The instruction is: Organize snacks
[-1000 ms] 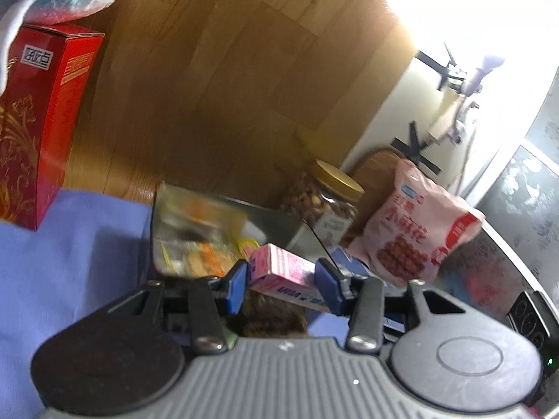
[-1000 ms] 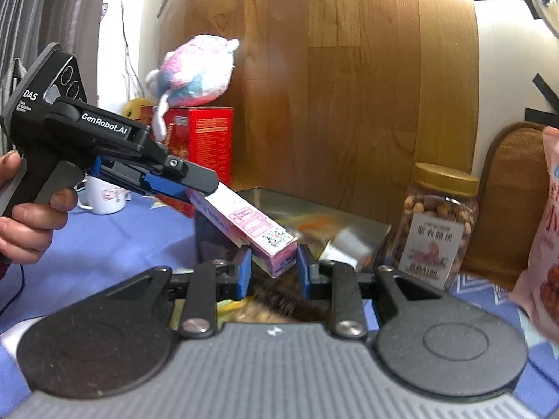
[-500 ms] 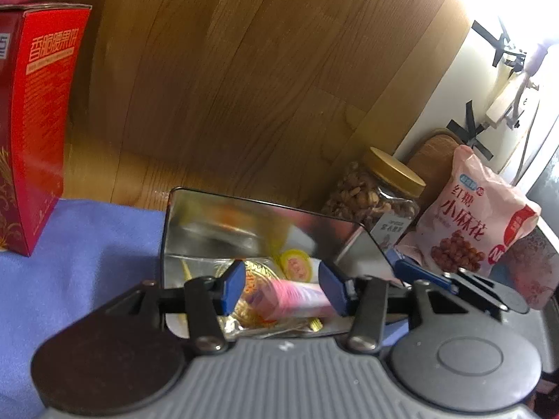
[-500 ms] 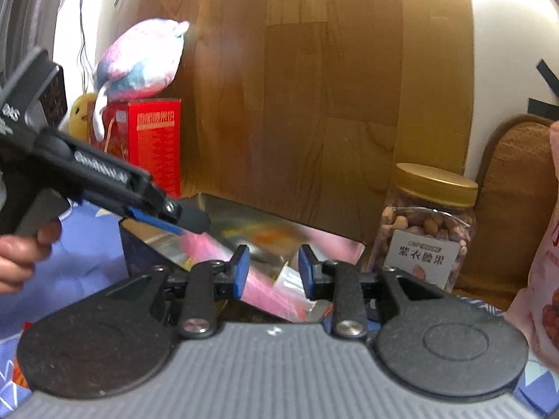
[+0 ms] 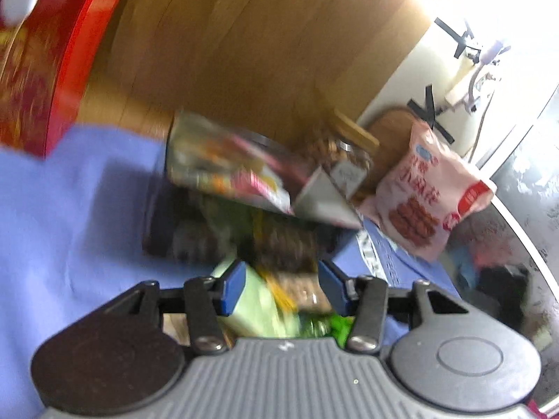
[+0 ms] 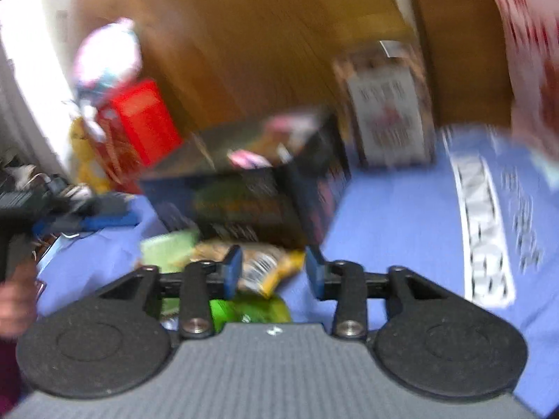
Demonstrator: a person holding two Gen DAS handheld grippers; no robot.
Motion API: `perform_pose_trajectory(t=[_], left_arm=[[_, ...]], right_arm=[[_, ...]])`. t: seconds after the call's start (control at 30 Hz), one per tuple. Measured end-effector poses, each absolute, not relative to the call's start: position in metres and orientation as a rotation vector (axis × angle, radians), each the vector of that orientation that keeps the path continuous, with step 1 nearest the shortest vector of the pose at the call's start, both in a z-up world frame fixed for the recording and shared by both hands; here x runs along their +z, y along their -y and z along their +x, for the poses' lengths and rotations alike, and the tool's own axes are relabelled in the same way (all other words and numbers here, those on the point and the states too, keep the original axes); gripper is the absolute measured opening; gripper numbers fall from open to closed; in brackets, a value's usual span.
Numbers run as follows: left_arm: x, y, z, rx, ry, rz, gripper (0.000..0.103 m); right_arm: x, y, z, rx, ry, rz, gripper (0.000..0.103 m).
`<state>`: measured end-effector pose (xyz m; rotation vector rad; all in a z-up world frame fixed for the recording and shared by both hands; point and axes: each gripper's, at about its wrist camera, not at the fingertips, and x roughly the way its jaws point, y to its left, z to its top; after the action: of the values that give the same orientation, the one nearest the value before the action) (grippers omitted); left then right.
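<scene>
both grippers have let go of the pink box [image 5: 260, 174], which 1 second ago hung between them over the tin and now lies inside the open tin [image 5: 223, 206], ahead of and above the left gripper [image 5: 279, 288] in its view and ahead of the right gripper [image 6: 272, 272] in its own. left gripper: jaws apart, nothing pressed between the pads, after opening a little further. right gripper: jaws have just been opening wide and stand apart with nothing clamped; a yellow snack packet [image 6: 262, 269] lies on the cloth beyond the gap, untouched as far as the blur allows. both views have dropped toward the loose snacks in front of the tin, so i judge that 1 item is stowed and the next pick is starting. counted near the fingertips: 1 yellow packet, 1 pale green packet [image 6: 167, 248] just left of the right gripper's left pad, and 1 bright green packet [image 6: 244, 309] beneath the jaws. further out, 1 nut jar [image 5: 344, 153] stands right of the tin beyond the left gripper, then 1 pink bag [image 5: 426, 195] further right. 1 red carton [image 5: 45, 59] stands far left, with 1 plush toy [image 6: 104, 56] on top of it. all of it rests on 1 blue cloth [image 5: 70, 209]. motion blur hides the tin's other contents.
</scene>
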<state>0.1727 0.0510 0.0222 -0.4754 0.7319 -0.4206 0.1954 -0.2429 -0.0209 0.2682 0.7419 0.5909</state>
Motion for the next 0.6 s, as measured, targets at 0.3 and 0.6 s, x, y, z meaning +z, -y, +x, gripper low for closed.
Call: perform_pose_trajectory(t=[0.3, 0.6], left_arm=[[0.002, -0.068, 0.124, -0.394, -0.765, -0.57, 0.047], [-0.002, -0.09, 0.091, -0.391, -0.745, -0.639, 0.05]], right_arm=[[-0.029, 0.217, 0.211, 0.68, -0.91, 0.442, 0.031], [0.016, 0.173, 0.116, 0.796, -0.683, 0.082, 0.004]])
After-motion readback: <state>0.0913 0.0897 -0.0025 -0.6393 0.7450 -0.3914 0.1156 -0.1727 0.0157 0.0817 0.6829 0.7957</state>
